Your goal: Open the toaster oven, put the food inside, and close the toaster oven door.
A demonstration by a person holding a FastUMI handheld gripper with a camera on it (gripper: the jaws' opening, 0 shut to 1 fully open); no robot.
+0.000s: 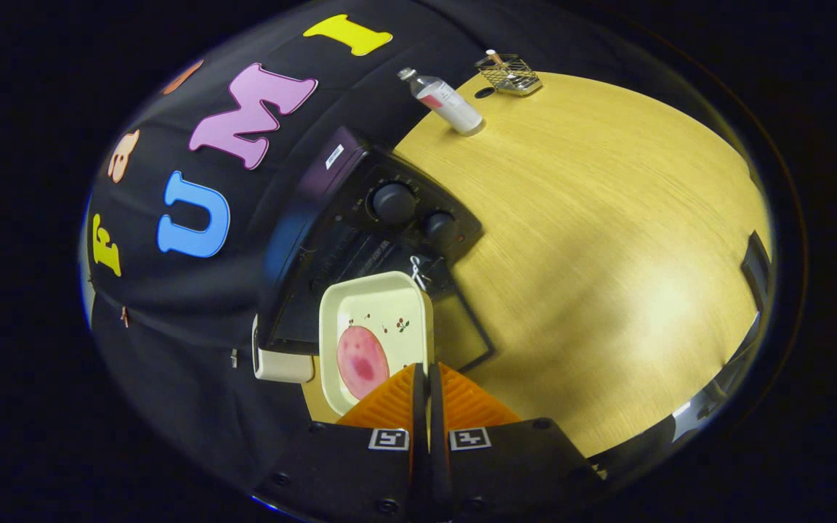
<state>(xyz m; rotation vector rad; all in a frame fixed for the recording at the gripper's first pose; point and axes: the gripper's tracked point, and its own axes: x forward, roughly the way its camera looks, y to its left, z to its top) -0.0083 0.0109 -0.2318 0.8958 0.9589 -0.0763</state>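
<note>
Toaster oven [360, 240] door open; hand-held gripper [426, 378] clenched on rim of the food plate [375, 327] at the oven mouth; insertion and door closing remain.

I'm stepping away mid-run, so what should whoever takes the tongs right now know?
Tongs: fingers closed on the edge of the cream plate, which is lifted and carried.
Food: a pink slice lies on the plate, near the fingers.
Toaster oven: just beyond the plate, door already dropped open toward the wooden table.
Done: door opened, plate picked up.
Left: slide the plate in, release, back out, close the door.
Nearby: a bottle and a wire basket stand far across the table, out of the path.
</note>
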